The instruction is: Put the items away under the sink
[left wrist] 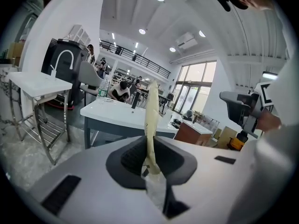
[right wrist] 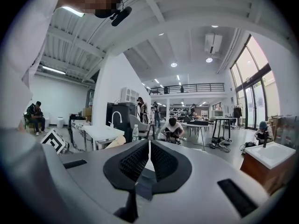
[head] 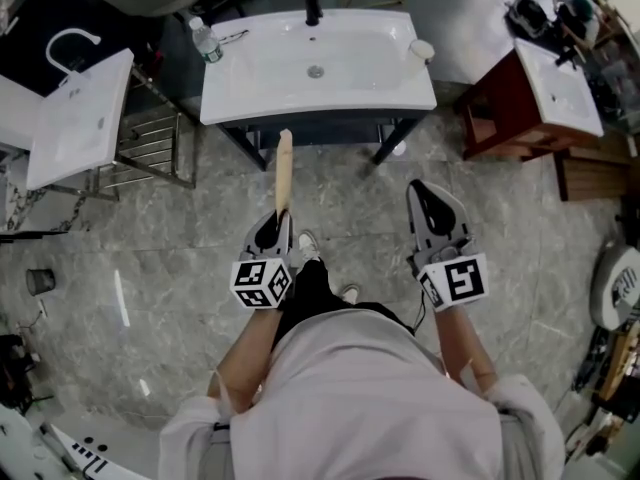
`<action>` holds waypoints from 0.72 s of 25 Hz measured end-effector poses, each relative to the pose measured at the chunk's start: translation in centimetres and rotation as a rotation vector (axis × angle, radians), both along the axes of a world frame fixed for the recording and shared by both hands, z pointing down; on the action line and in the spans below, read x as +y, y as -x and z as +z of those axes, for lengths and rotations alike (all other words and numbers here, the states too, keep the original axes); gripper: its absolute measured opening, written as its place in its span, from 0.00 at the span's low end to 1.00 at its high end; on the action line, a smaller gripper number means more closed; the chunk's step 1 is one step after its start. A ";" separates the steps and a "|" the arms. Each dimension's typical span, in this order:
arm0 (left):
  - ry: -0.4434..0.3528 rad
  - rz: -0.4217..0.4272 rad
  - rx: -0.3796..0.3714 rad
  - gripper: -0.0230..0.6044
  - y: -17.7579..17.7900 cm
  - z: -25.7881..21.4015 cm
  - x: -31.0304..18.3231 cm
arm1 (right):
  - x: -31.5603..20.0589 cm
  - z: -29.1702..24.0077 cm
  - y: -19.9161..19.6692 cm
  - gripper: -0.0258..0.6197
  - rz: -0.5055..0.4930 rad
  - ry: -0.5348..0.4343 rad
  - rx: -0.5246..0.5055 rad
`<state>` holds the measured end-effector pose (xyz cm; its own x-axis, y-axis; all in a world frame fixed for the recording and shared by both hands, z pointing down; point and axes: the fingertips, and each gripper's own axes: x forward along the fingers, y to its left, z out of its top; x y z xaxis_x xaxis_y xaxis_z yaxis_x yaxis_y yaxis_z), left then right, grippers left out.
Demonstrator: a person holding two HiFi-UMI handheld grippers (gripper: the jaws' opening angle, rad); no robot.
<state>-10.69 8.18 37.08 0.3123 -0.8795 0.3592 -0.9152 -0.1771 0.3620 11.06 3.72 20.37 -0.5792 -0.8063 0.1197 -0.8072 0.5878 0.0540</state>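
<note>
The white sink (head: 318, 63) stands ahead on a dark frame, with open space under it. My left gripper (head: 274, 230) is shut on a long tan flat strip (head: 283, 173) that points at the sink's front edge. In the left gripper view the strip (left wrist: 150, 120) rises edge-on from between the jaws of the left gripper (left wrist: 150, 157). My right gripper (head: 435, 208) hangs level with it on the right, over the floor. In its own view the right gripper (right wrist: 148, 160) is shut with nothing between the pads. A water bottle (head: 205, 40) and a small round white object (head: 421, 50) sit on the sink's corners.
A second white sink (head: 75, 118) with a metal rack (head: 150, 143) stands to the left. A red-brown cabinet (head: 495, 118) with a basin stands to the right. A small cup (head: 40, 281) sits on the marble floor at the far left. People work at tables in the background.
</note>
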 end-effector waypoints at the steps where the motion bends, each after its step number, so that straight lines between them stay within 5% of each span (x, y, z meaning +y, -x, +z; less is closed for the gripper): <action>1: 0.003 0.002 0.001 0.10 0.3 0.2 -0.7 | -0.8 0.2 0.4 0.10 0.001 0.005 0.000; 18: 0.059 0.090 0.046 0.10 4.3 2.6 -7.9 | -8.1 -0.1 6.8 0.10 0.033 0.022 0.045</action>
<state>-15.02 0.30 39.64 0.4065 -0.8246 0.3934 -0.8788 -0.2351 0.4152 4.23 -4.39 20.25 -0.5456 -0.8219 0.1636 -0.8234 0.5621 0.0781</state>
